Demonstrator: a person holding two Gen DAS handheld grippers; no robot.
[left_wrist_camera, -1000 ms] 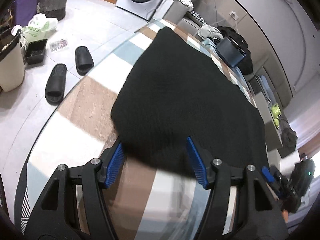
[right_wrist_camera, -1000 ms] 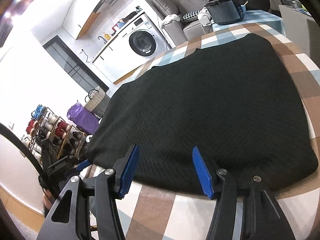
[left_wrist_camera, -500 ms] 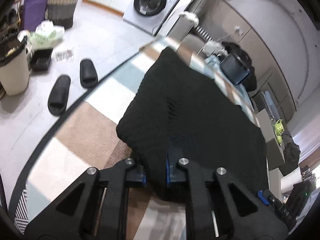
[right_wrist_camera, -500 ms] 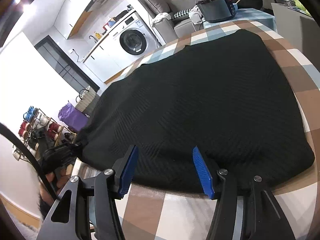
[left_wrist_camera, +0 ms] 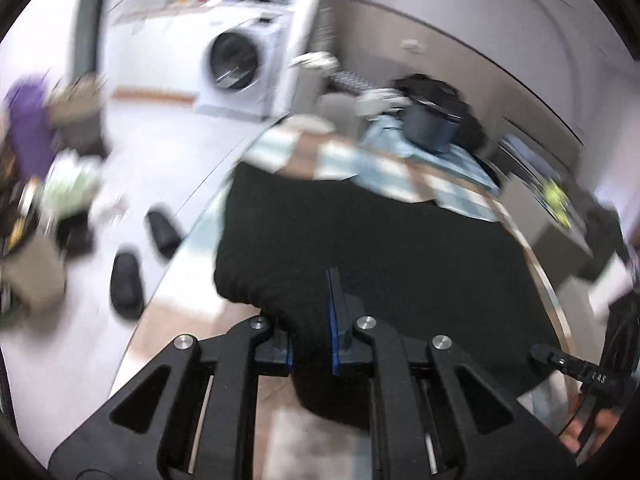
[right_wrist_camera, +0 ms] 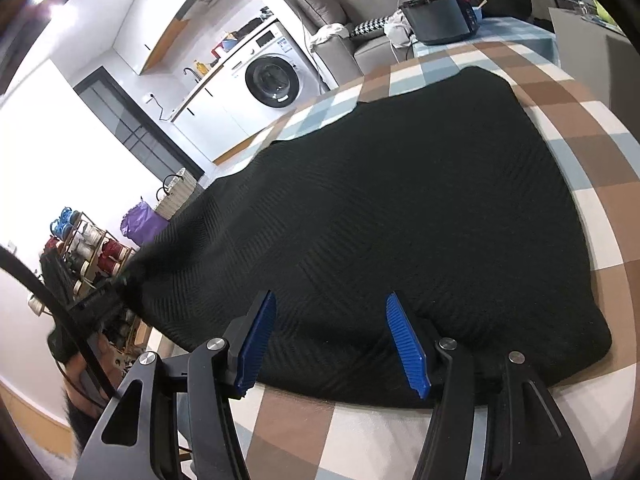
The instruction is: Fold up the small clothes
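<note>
Right up close, the left gripper (left_wrist_camera: 311, 334) has its blue pads pinched together on a bunched near corner of the black knit garment (left_wrist_camera: 380, 248), and that corner is pulled up off the table while the rest of it lies on the checked tablecloth (left_wrist_camera: 348, 160). The left wrist view is pretty smeared, so the finer stuff is hard to read.

Over on the other side, the right gripper (right_wrist_camera: 332, 340) sits with its jaws spread wide apart, the blue fingers (right_wrist_camera: 408, 348) straddling the near hem of the same garment (right_wrist_camera: 400, 208), not gripping anything as far as I can see. Whether the tips actually touch the fabric, can't tell. From here the knit is spread flat across most of the brown, white and blue tablecloth (right_wrist_camera: 600, 200), with its left corner drawn off toward the other gripper.

Past the far edge of the cloth, a dark cooker-looking appliance (right_wrist_camera: 438, 20) sits at the end of the table. Down on the floor to the left are two black slippers (left_wrist_camera: 128, 284). Further back there's a white washing machine (right_wrist_camera: 272, 80) under a counter, a grey sofa (right_wrist_camera: 332, 12) next to it, and a shoe rack (right_wrist_camera: 88, 252) off by the wall.
</note>
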